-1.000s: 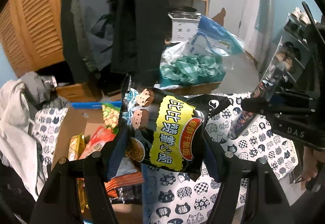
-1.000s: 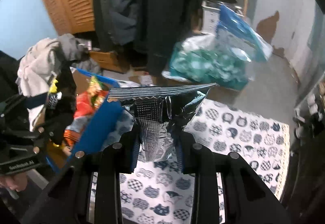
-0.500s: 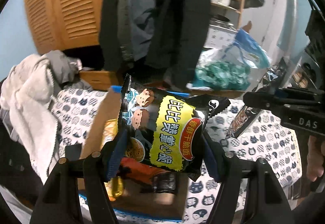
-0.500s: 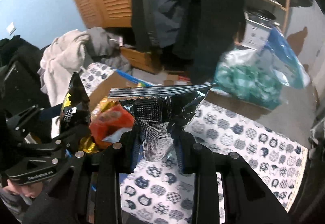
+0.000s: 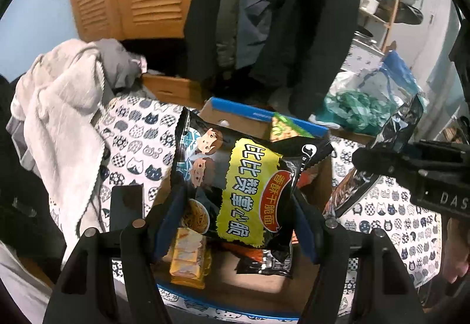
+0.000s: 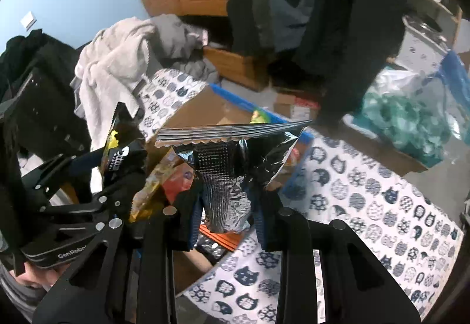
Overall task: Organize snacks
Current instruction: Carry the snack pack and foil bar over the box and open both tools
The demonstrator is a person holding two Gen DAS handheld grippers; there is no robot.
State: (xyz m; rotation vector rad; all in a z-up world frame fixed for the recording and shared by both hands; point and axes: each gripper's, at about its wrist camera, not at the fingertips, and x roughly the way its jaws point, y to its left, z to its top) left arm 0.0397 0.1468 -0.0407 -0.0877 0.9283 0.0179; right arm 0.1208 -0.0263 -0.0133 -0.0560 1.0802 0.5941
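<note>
My left gripper [image 5: 235,224] is shut on a black and yellow noodle snack bag [image 5: 243,189] and holds it above an open cardboard box [image 5: 308,288] with a blue rim. The box holds several snack packs, among them a yellow one [image 5: 188,262]. My right gripper [image 6: 226,206] is shut on a black and silver foil bag [image 6: 226,174], held over the box's right edge [image 6: 293,177]. The right gripper and its bag [image 5: 396,142] show at the right of the left wrist view. The left gripper [image 6: 97,177] shows at the left of the right wrist view.
The box sits on a cat-print cloth [image 6: 382,206]. A heap of white and grey clothes [image 5: 64,106] lies at the left. Dark coats [image 5: 264,15] hang behind. A plastic bag of green wrappers [image 5: 358,106] sits at the back right.
Both grippers have swung left with their bags, from beside the box to over it. The box has come under the left gripper. Both grips are unchanged.
</note>
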